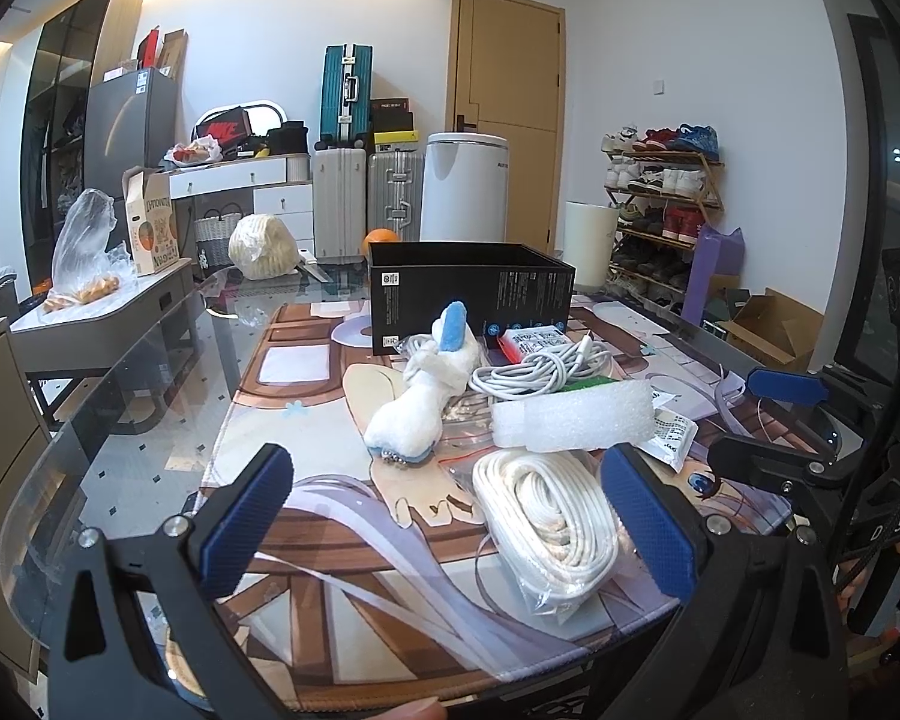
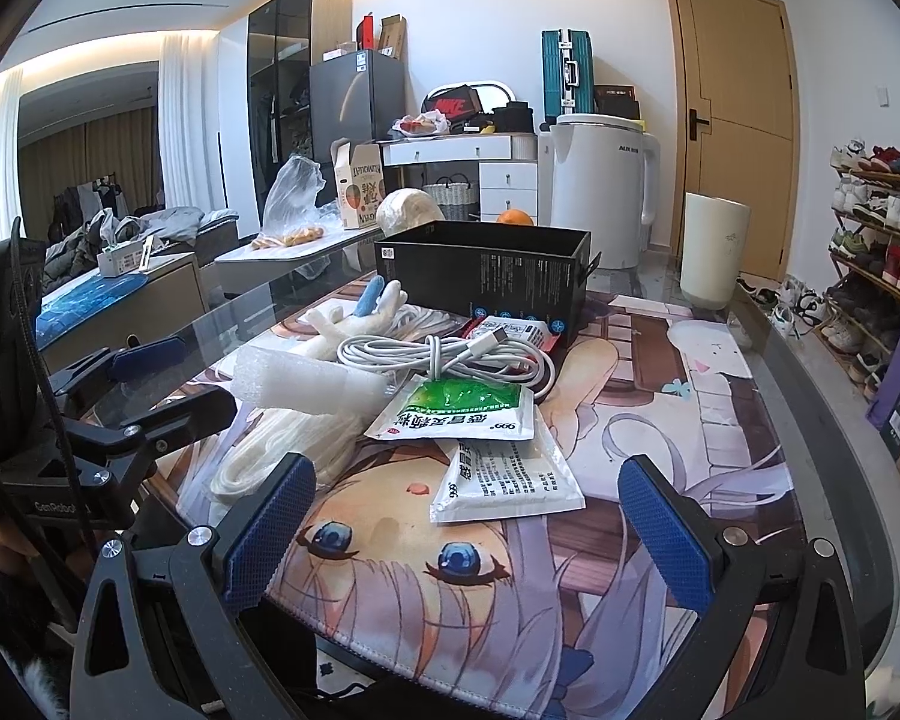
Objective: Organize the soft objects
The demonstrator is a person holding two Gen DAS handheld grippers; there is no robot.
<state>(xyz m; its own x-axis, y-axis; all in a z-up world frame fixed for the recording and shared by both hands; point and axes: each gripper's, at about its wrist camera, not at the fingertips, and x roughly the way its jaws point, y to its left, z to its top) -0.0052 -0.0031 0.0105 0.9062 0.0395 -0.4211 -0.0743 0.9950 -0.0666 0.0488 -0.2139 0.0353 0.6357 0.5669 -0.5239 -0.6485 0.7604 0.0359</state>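
A white plush toy with a blue ear [image 1: 426, 390] lies on the printed mat, in front of an open black box [image 1: 471, 291]. Beside it are a white foam block [image 1: 573, 417], a coiled white cable [image 1: 540, 369] and a bagged white rope coil [image 1: 546, 519]. My left gripper [image 1: 450, 516] is open and empty, low over the mat, with the rope near its right finger. My right gripper [image 2: 468, 531] is open and empty, just short of a white sachet [image 2: 510, 480] and a green sachet [image 2: 456, 414]. The box [image 2: 480, 276], foam [image 2: 306, 381] and cable [image 2: 444, 357] lie beyond.
The glass table [image 1: 126, 420] carries the printed mat [image 2: 660, 396]. A wrapped bundle [image 1: 264, 246] and an orange [image 1: 381, 235] sit behind the box. A side table with a plastic bag [image 1: 87, 252] stands left. A shoe rack [image 1: 660, 204] and a white bin [image 2: 714, 249] stand right.
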